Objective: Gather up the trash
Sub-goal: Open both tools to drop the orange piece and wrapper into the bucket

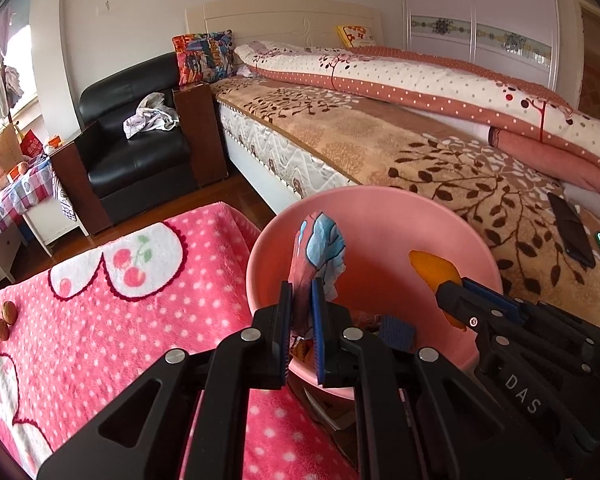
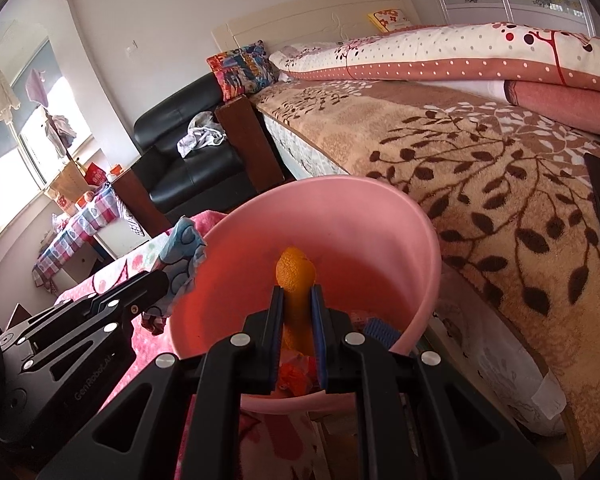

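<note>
A pink polka-dot blanket (image 1: 112, 312) with two walnuts (image 1: 6, 318) was seen left, a black armchair (image 1: 140, 148) behind, the bed (image 1: 420, 148) right. Between them a pink bin (image 1: 380, 216) was placed. Left gripper (image 1: 302, 292) jaws were clamped on a crumpled blue-red wrapper (image 1: 320, 248) over the bin; right gripper (image 2: 296, 300) jaws were clamped on orange peel (image 2: 295, 270) inside its rim.

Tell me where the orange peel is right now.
The orange peel is pinched in the right gripper, held over the open pink bin beside the bed, right of the wrapper in the left gripper.
</note>
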A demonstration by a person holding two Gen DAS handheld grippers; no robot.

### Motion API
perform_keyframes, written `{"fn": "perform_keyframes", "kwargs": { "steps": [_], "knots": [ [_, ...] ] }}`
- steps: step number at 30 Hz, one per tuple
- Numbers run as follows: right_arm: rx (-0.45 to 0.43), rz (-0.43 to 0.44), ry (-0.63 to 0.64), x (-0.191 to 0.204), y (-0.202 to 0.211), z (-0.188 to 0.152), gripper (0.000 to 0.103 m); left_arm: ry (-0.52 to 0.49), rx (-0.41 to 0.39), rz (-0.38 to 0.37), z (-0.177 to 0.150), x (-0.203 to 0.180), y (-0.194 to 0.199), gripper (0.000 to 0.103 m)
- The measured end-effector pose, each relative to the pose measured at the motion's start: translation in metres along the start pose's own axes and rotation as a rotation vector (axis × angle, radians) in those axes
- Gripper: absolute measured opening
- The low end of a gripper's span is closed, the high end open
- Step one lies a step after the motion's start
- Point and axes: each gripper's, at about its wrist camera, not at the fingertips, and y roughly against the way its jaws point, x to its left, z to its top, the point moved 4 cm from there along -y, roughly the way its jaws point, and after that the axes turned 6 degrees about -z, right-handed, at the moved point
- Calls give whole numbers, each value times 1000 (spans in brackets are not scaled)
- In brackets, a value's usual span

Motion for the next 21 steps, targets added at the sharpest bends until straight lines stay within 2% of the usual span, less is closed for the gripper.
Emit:
{"fn": "perform_keyframes", "kwargs": {
  "steps": [17,20,21],
  "knots": [
    [17,-18,-11,-8,-10,-2,14,-35,15,-18,0,-13,-14,10],
    [16,-20,-10,-7,-10,-2,15,-35,18,-20,1,-13,-14,15],
    [16,-19,-9,-7,-10,-2,16,-34,20,-21,0,-13,-15,20]
  ]
}}
